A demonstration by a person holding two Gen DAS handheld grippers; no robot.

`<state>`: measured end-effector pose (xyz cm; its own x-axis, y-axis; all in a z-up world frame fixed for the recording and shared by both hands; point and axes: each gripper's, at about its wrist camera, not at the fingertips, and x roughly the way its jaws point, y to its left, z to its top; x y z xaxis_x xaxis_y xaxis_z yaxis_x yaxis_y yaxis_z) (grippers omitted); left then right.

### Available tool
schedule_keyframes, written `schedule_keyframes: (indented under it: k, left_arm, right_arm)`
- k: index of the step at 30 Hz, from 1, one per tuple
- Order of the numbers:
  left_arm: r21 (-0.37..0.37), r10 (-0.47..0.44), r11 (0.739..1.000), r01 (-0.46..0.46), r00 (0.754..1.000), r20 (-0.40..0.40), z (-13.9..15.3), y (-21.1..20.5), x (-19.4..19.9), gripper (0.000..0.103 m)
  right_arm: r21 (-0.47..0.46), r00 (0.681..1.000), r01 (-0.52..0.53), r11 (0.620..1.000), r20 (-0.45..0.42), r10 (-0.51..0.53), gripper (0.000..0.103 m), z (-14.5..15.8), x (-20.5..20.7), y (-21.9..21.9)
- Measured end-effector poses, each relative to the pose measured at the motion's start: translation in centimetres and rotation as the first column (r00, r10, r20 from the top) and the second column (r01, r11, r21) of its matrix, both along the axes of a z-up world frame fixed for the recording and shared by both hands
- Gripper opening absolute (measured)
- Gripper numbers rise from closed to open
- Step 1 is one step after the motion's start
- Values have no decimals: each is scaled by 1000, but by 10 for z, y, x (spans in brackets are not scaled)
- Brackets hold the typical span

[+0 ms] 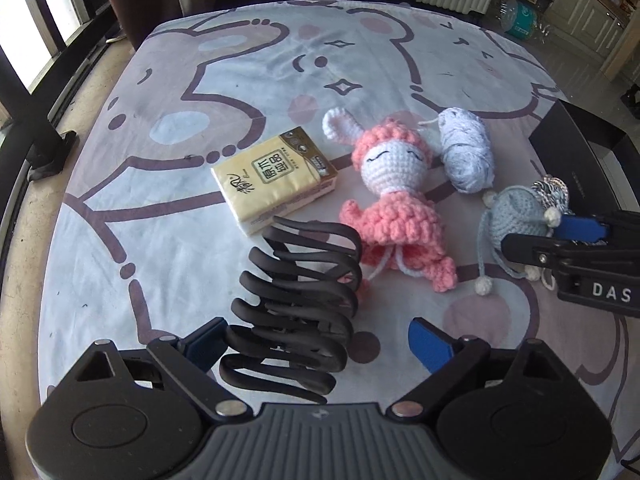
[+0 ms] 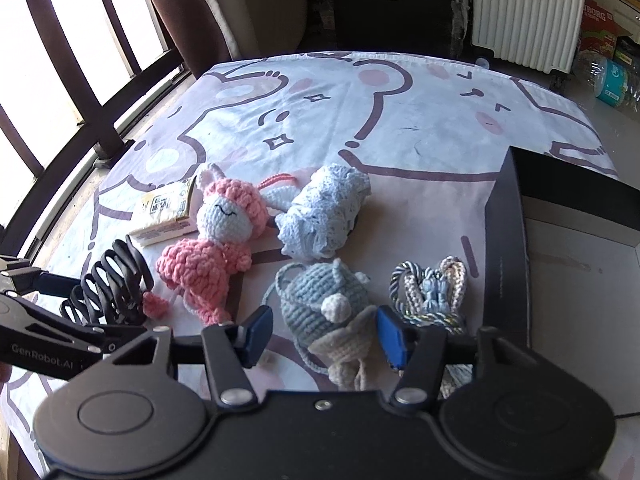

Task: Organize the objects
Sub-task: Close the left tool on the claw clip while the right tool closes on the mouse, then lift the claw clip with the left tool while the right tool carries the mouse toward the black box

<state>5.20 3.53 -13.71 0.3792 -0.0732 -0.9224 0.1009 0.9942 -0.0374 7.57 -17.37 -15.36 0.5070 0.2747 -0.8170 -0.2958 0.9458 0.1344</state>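
My left gripper (image 1: 320, 344) is open low over the table, with a black hair claw clip (image 1: 296, 304) between its fingers, close to the left pad. My right gripper (image 2: 323, 333) is open and half-wide around a blue crocheted toy (image 2: 324, 300); the right pad is at the toy's cream part and the left pad stands slightly clear. In the left wrist view the right gripper (image 1: 536, 236) reaches in from the right onto that toy (image 1: 516, 212). A pink crocheted bunny doll (image 1: 392, 200), a yellow tissue pack (image 1: 276, 176) and a pale blue yarn ball (image 1: 466, 150) lie in the middle.
A braided cord bundle (image 2: 432, 292) lies just right of the blue toy. A black open box (image 2: 508, 240) stands at the table's right edge. The cartoon-print cloth (image 1: 280, 60) covers the table. A window railing runs along the left and a white radiator stands behind.
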Motion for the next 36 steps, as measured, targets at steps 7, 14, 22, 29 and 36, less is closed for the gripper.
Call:
schedule_keyframes:
  k: [7, 14, 22, 29, 36]
  left_arm:
    - [52, 7, 999, -6, 1000, -18, -4, 0, 2, 80]
    - [63, 30, 998, -29, 999, -17, -6, 8, 13, 73]
    - [-3, 42, 999, -43, 998, -51, -12, 15, 24, 68]
    - [-42, 78, 996, -80, 995, -59, -13, 21, 26, 66]
    - [-4, 145, 989, -146, 988, -52, -12, 36, 20, 66]
  right_arm:
    - [3, 999, 35, 999, -11, -35, 57, -6, 11, 2]
    - [-7, 1000, 20, 1000, -5, -20, 55, -7, 12, 5]
    - [11, 1000, -13, 1000, -16, 13, 53, -2, 7, 4]
    - [17, 997, -73, 997, -30, 74, 53, 3, -1, 12]
    - [21, 990, -119, 993, -73, 120, 53, 4, -8, 15]
